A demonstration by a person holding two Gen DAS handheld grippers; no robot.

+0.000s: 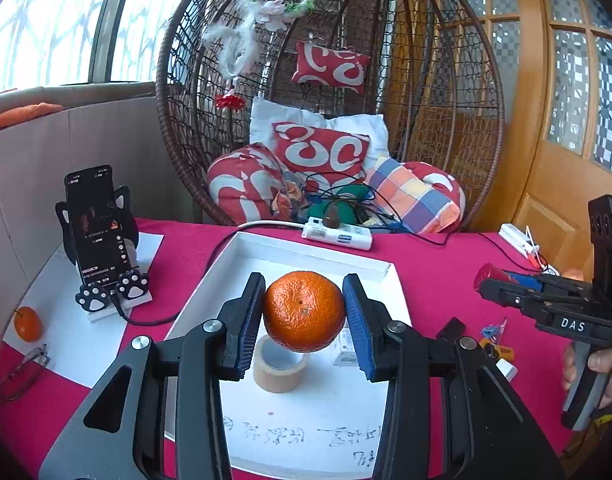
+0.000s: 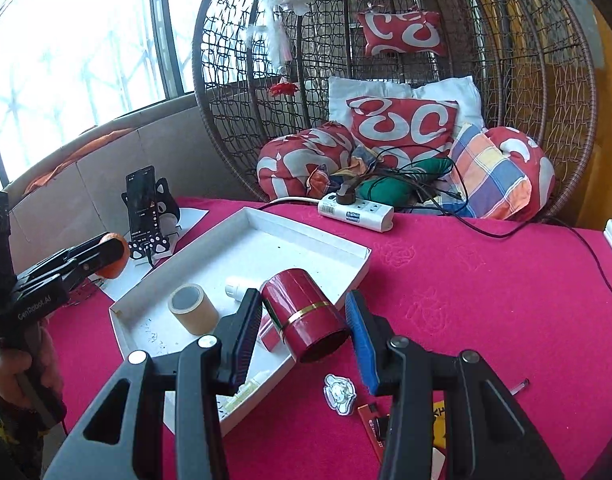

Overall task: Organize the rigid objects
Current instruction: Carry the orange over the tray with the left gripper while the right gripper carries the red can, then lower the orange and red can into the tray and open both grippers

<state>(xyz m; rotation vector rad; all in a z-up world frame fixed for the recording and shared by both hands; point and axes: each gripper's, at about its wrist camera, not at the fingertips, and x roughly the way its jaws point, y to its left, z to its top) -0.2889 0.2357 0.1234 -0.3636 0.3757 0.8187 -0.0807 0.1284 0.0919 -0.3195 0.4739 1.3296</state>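
Observation:
My left gripper (image 1: 304,312) is shut on an orange tangerine (image 1: 304,311) and holds it above the white tray (image 1: 306,250), just over a roll of tan tape (image 1: 280,364). In the right wrist view the left gripper (image 2: 106,254) shows at the left with the tangerine (image 2: 116,268). My right gripper (image 2: 304,328) is shut on a dark red cylinder with a gold band (image 2: 306,318), held tilted over the near right edge of the tray (image 2: 361,268). The right gripper (image 1: 489,280) shows at the right in the left wrist view.
A phone on a paw stand (image 1: 102,232) and a second tangerine (image 1: 27,323) sit left of the tray, with glasses (image 1: 20,372) nearby. A power strip (image 2: 355,210) with cables lies behind. Small items (image 2: 339,394) lie on the pink cloth (image 2: 485,280).

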